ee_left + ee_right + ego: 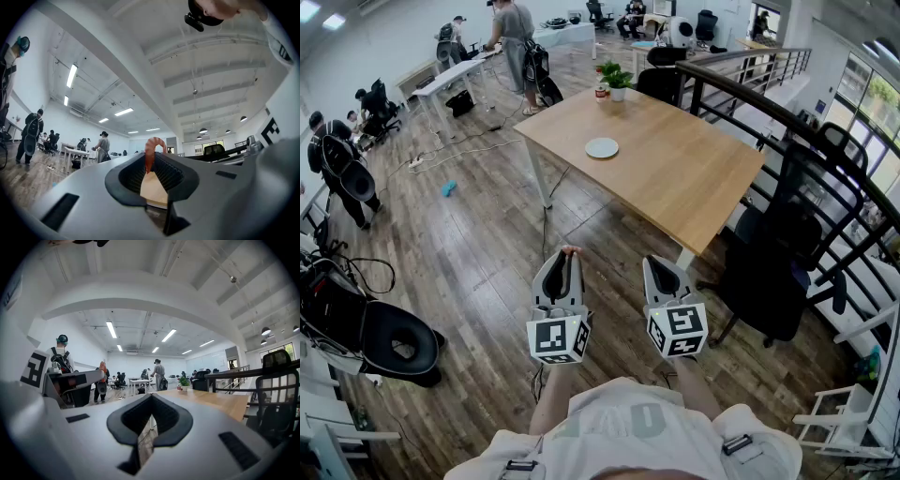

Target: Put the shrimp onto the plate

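Note:
An orange shrimp [570, 251] sticks up from the tip of my left gripper [566, 259], which is shut on it. In the left gripper view the curled shrimp [151, 151] rises between the dark pads [133, 176], its tail arching over them. The small white plate [602, 147] lies empty on the wooden table [675, 169], well ahead of both grippers. My right gripper [657, 266] is held beside the left one over the floor. It is shut with nothing in it, the pads [168, 420] meeting at their tips. Both grippers [151, 161] [151, 401] point up and forward.
Two potted plants [615, 79] and a red can [601, 92] stand at the table's far corner. A black office chair [783, 272] and a railing [787, 122] are to the right. Cables [459, 150] cross the wooden floor; people work at white desks [450, 75] behind.

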`<state>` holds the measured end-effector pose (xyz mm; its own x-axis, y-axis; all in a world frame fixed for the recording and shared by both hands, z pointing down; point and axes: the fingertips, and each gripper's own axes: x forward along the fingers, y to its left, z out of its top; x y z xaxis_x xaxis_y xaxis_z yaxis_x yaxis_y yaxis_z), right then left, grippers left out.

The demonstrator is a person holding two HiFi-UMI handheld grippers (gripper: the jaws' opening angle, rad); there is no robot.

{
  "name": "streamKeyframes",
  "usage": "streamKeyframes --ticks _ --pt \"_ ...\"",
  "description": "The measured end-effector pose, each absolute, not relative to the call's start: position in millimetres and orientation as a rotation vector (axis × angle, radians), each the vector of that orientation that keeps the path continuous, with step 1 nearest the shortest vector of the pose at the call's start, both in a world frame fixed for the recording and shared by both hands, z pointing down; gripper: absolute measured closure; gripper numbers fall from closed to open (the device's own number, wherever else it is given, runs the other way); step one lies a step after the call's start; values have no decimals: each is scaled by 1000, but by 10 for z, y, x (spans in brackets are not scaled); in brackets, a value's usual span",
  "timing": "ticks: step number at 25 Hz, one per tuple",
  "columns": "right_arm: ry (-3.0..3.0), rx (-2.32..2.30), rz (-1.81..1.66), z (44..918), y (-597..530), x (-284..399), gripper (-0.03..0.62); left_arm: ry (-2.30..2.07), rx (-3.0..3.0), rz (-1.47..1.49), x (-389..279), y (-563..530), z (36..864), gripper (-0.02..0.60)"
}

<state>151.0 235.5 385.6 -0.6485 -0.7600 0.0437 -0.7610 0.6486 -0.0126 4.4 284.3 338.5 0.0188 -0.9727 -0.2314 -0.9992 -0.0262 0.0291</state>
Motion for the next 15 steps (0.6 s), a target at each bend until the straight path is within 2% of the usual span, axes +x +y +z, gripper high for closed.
streamKeyframes --ticks 15 --pt "-2817 1256 -9 3888 2277 1516 574 2101 -2138 252 73 2698 3375 517"
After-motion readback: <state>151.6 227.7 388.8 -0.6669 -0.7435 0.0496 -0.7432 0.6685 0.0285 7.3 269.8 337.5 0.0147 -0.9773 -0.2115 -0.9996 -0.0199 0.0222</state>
